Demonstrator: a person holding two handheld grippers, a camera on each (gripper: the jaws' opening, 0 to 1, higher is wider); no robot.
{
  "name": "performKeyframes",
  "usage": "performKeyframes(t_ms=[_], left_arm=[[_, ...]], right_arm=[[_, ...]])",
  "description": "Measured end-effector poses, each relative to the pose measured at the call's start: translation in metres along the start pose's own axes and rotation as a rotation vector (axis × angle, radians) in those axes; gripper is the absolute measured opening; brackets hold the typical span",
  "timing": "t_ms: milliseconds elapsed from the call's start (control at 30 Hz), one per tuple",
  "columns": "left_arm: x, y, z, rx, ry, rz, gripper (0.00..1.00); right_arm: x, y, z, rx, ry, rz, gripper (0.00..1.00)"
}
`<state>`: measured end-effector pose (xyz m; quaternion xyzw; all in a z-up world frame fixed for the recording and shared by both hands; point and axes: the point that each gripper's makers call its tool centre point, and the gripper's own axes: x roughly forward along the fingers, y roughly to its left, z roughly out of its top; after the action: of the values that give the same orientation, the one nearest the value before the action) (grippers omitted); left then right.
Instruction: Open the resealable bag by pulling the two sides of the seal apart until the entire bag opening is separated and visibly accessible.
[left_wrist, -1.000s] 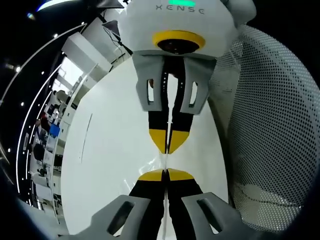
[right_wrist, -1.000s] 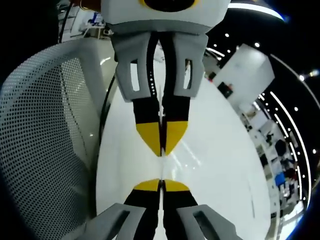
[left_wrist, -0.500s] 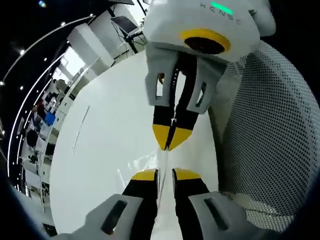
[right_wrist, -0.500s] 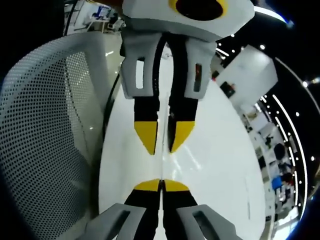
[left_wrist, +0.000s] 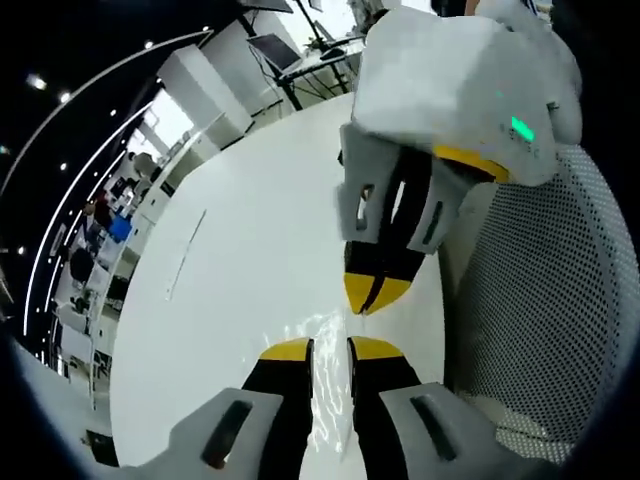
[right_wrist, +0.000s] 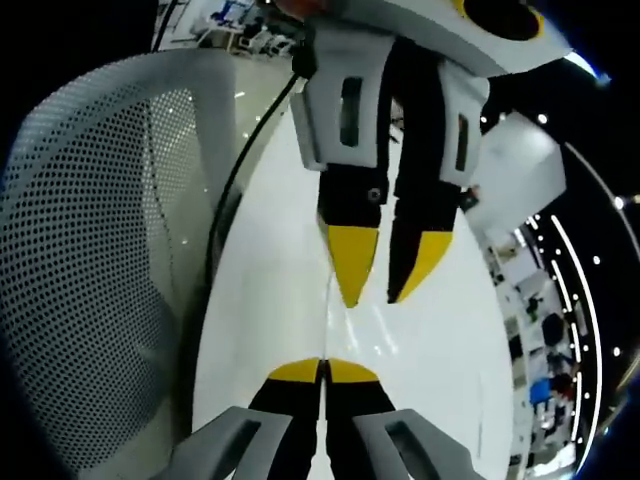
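Observation:
A clear resealable bag (left_wrist: 322, 335) shows as thin glinting plastic over the white table (left_wrist: 230, 280). In the left gripper view my left gripper (left_wrist: 331, 350) stands open, its yellow-tipped jaws apart on either side of the plastic without gripping it. Facing it from above, my right gripper (left_wrist: 377, 293) is shut on the bag's top edge. In the right gripper view my right gripper (right_wrist: 323, 371) has its jaws pressed together on the bag's edge (right_wrist: 328, 315), seen as a thin line. Opposite it, my left gripper (right_wrist: 378, 290) hangs open and tilted.
A white perforated mesh chair back (left_wrist: 540, 330) stands close beside the table and shows again in the right gripper view (right_wrist: 90, 260). A black cable (right_wrist: 240, 170) runs along the table's edge. Office desks and ceiling lights lie far behind.
My left gripper's jaws have parted and let go of the bag. The two grippers have tilted and drawn a little apart. My right gripper stays shut.

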<state>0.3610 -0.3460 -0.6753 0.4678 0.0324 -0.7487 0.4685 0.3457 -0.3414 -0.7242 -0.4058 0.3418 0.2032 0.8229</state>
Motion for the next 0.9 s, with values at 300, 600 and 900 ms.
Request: performKeyframes(t_ms=[300,600,900], left_arm=[[0.009,-0.005,-0.003,0.009,0.026,-0.034,0.11],[0.012,-0.012,-0.016,0.024,0.093,-0.06,0.09],[0.015,-0.014,-0.028,-0.016,0.134,-0.086,0.08]], right_arm=[[-0.002,-0.001,0.004,-0.044,0.0,-0.011,0.0],[-0.005,-0.001,0.012,-0.084,-0.014,-0.016,0.0],[-0.006,-0.002,0.018,-0.111,-0.03,-0.019,0.0]])
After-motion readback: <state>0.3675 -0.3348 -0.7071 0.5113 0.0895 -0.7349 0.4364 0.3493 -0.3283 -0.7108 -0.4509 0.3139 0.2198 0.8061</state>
